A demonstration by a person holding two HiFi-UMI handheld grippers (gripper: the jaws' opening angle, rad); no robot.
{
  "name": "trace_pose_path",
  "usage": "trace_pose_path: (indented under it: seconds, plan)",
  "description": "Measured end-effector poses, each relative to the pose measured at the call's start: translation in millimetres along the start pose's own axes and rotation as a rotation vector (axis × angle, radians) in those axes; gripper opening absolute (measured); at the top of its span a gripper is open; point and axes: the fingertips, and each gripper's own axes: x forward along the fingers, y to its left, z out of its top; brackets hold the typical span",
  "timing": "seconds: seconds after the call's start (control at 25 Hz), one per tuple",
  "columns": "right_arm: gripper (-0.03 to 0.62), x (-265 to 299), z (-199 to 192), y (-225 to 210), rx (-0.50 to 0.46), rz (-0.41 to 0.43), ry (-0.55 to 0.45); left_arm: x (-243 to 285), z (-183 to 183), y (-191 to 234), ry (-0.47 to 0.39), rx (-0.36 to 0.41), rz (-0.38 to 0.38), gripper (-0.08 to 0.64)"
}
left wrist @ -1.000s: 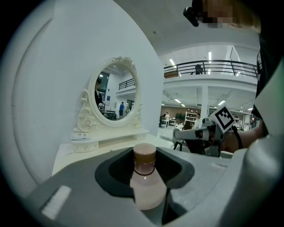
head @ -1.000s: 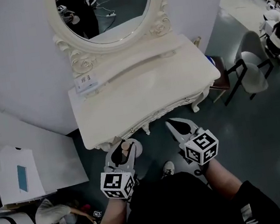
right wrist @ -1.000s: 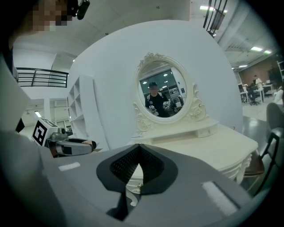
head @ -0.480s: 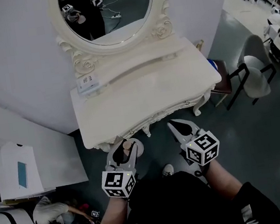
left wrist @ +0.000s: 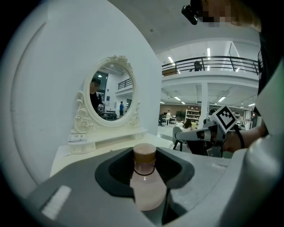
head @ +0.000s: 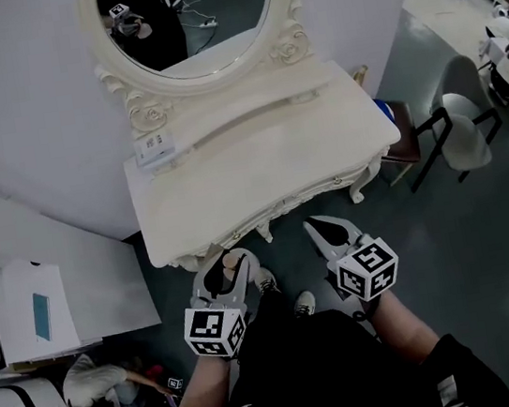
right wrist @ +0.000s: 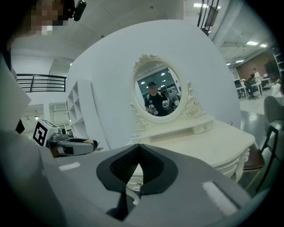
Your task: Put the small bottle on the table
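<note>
Though not yet on the table point(head: 258, 164), found the small bottle point(left wrist: 145, 177) upright and clamped between the jaws of the left gripper point(head: 222, 258), just short of the table's front edge. Found the right gripper point(right wrist: 138, 147) alongside, also before the table's front, jaws together on nothing. Noted an oval mirror point(head: 184, 19) at the table's back.

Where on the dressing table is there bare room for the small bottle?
Nearly the whole table top is bare, from its front edge back to the raised shelf under the mirror. The only clutter is a small box at the shelf's left end. The bottle sits in the left tool, short of the front edge.
</note>
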Motion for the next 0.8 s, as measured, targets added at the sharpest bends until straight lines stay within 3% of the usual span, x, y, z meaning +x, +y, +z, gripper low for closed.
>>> trace_pose_path:
  seconds: [0.44, 0.8]
  plan:
    - [0.028, -10, 2, -25, 0.007, -0.064, 0.009, 39, 8, -5, 0.002, -0.003, -0.066, 0.138]
    - [0.029, 10, 11, -48, 0.016, -0.087, 0.019, 61, 14, 14, 0.014, -0.002, -0.071, 0.138]
